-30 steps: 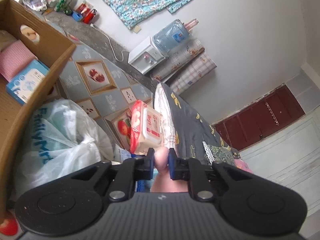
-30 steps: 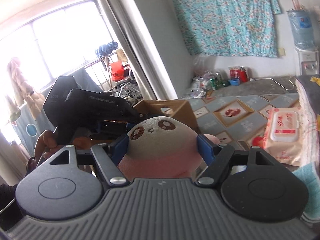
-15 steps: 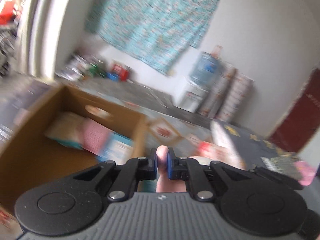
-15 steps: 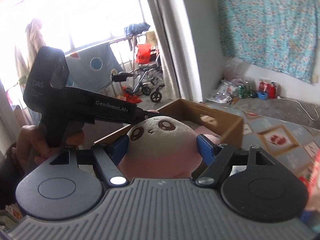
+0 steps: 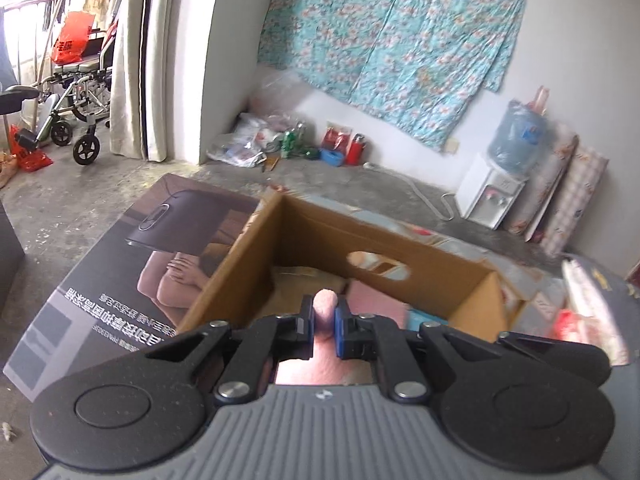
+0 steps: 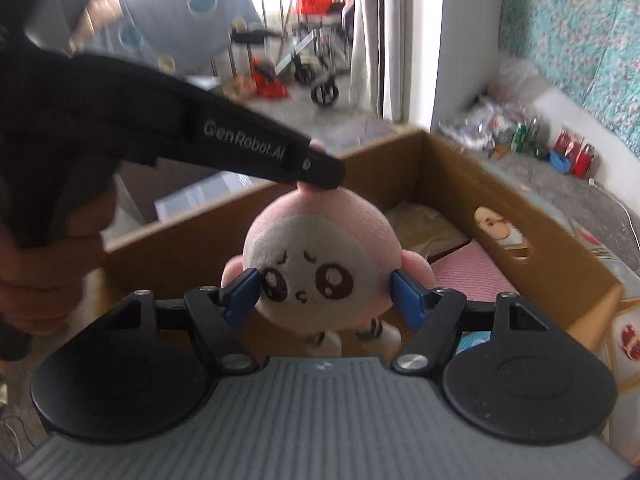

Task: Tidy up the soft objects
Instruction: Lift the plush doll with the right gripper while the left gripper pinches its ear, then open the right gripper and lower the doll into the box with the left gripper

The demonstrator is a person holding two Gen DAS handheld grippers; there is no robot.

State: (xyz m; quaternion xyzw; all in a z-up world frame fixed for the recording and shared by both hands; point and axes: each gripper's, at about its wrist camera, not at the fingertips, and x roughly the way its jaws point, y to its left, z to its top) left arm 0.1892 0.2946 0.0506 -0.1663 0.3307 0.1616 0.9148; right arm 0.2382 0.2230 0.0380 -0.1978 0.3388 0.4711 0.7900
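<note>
A pink plush toy (image 6: 320, 256) with a white face and brown eyes hangs over the open cardboard box (image 6: 520, 216). My right gripper (image 6: 324, 292) is shut on its sides. My left gripper (image 5: 323, 322) is shut on a pink nub of the same toy (image 5: 324, 304); it shows in the right wrist view (image 6: 316, 174) pinching the toy's top. In the left wrist view the box (image 5: 360, 236) lies just ahead and below. It holds a pink cloth (image 6: 472, 268) and a beige soft item (image 5: 304, 280).
A large dark printed carton (image 5: 132, 272) lies left of the box. A wheelchair (image 5: 76, 92) stands by the curtain at the doorway. Bags and bottles (image 5: 280, 140) line the far wall. A water dispenser (image 5: 500, 184) stands at the right. A red wipes pack (image 5: 576, 324) lies right of the box.
Both grippers swung left and down with the toy, from facing the wall to above the box. The toy has turned so its face now points toward the right camera.
</note>
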